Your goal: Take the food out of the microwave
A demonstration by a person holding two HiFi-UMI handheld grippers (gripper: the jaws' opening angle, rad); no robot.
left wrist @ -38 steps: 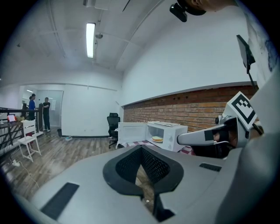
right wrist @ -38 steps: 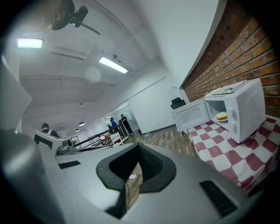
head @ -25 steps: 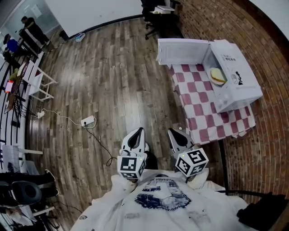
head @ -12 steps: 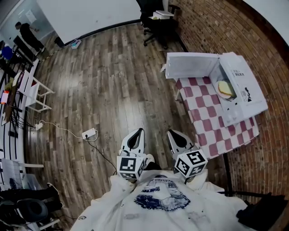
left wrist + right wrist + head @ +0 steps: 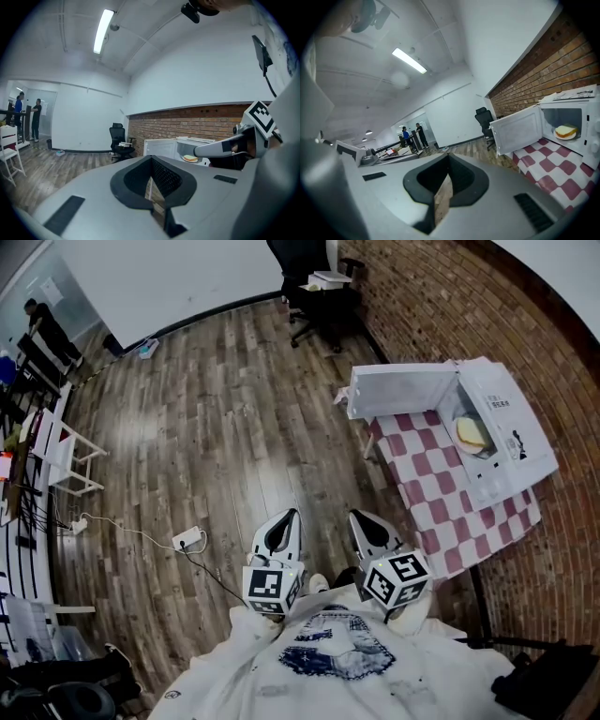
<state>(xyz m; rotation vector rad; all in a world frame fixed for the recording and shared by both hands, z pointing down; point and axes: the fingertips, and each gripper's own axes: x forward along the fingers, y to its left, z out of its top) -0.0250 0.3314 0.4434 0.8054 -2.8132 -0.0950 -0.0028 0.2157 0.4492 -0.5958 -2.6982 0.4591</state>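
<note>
The white microwave (image 5: pixel 497 418) stands on a table under a red-and-white checked cloth (image 5: pixel 441 507), with its door (image 5: pixel 398 390) swung open. Inside, the food (image 5: pixel 472 433), a pale sandwich on a plate, lies on the microwave floor. In the right gripper view the food (image 5: pixel 566 132) shows far right behind the open door (image 5: pixel 518 129); in the left gripper view the food (image 5: pixel 190 158) is small and distant. My left gripper (image 5: pixel 282 530) and right gripper (image 5: pixel 370 529) are held side by side close to my body, well short of the table. Both are shut with nothing in them.
A brick wall (image 5: pixel 441 296) runs behind the table. A black office chair (image 5: pixel 319 287) stands at the far end of the wooden floor. A power strip (image 5: pixel 187 539) with a cable lies on the floor to my left. White desks and chairs (image 5: pixel 56 451) and people (image 5: pixel 42 320) are far left.
The floor, power strip and office chair have slid down the head view and the table drifted right. Both grippers kept their place before my body, jaws still shut.
</note>
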